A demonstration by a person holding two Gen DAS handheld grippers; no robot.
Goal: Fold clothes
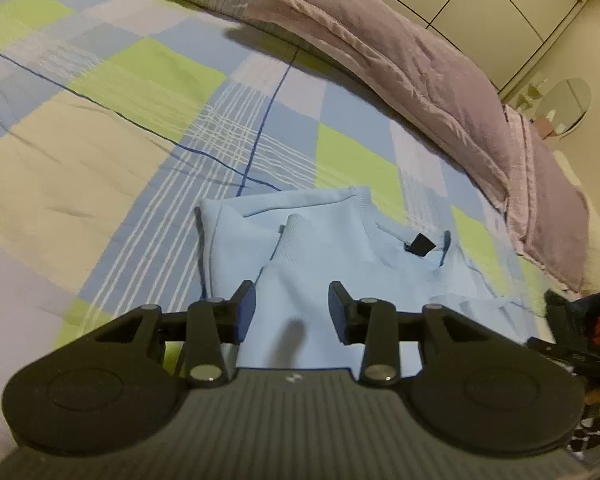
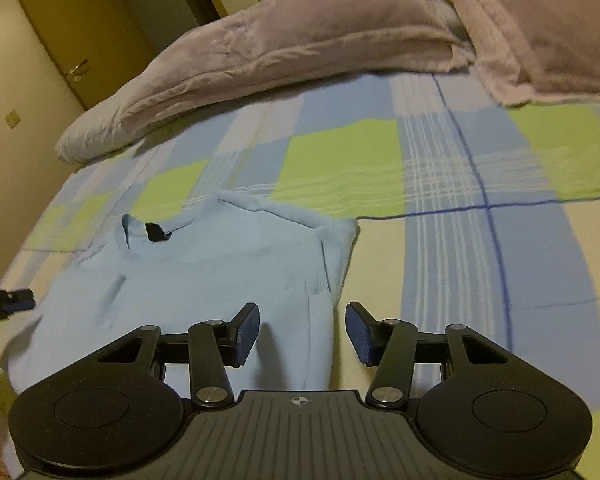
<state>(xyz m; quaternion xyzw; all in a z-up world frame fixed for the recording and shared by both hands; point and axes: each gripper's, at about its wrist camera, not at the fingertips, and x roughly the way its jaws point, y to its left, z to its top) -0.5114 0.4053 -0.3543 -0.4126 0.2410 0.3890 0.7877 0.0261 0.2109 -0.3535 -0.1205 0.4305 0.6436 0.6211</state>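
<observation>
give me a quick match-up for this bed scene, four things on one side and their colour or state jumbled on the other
Things:
1. sweater
2. neck label
3. pillows
4. left gripper

Colour or state:
a. mauve, along the far edge of the bed
b. open, above the fabric
c. light blue, partly folded on the checked bedspread
d. small and black

Pairs: 1-c, 2-d, 3-a, 4-b
</observation>
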